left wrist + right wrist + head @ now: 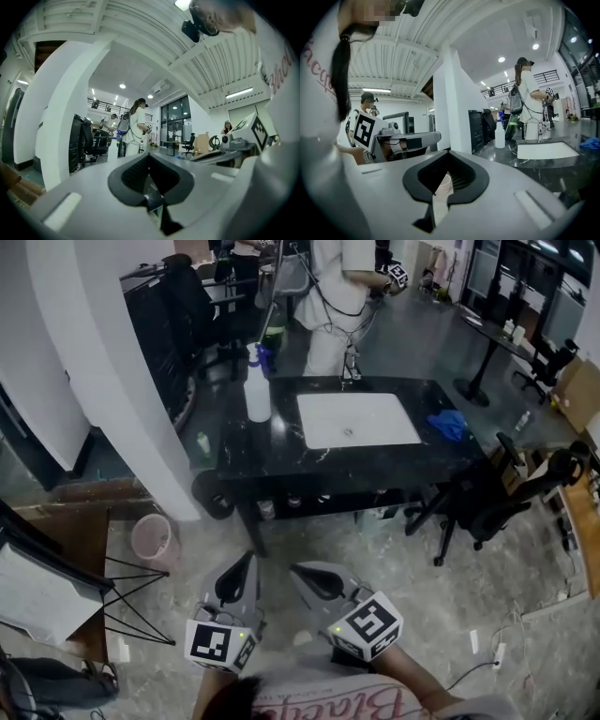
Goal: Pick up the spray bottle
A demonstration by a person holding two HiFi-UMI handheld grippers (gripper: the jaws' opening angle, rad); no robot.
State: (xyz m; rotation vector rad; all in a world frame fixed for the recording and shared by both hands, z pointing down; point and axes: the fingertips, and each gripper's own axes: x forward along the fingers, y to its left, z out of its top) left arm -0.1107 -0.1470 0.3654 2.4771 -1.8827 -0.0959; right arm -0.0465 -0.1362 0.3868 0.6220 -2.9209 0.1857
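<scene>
The spray bottle (257,390), white with a blue head, stands upright at the far left corner of a black table (244,457). In the right gripper view the spray bottle (500,133) shows far ahead on that table. My left gripper (247,562) and right gripper (296,571) hang side by side over the floor, well short of the table's near edge. Both are shut and hold nothing. In the left gripper view the left gripper (150,155) points level toward the table. In the right gripper view the right gripper (449,154) has its jaws closed.
A white sink basin (357,419) and a blue cloth (448,424) lie on the table. A person (334,294) stands behind it. A pink bin (153,539) and a white pillar (112,381) are to the left, a black office chair (487,504) to the right.
</scene>
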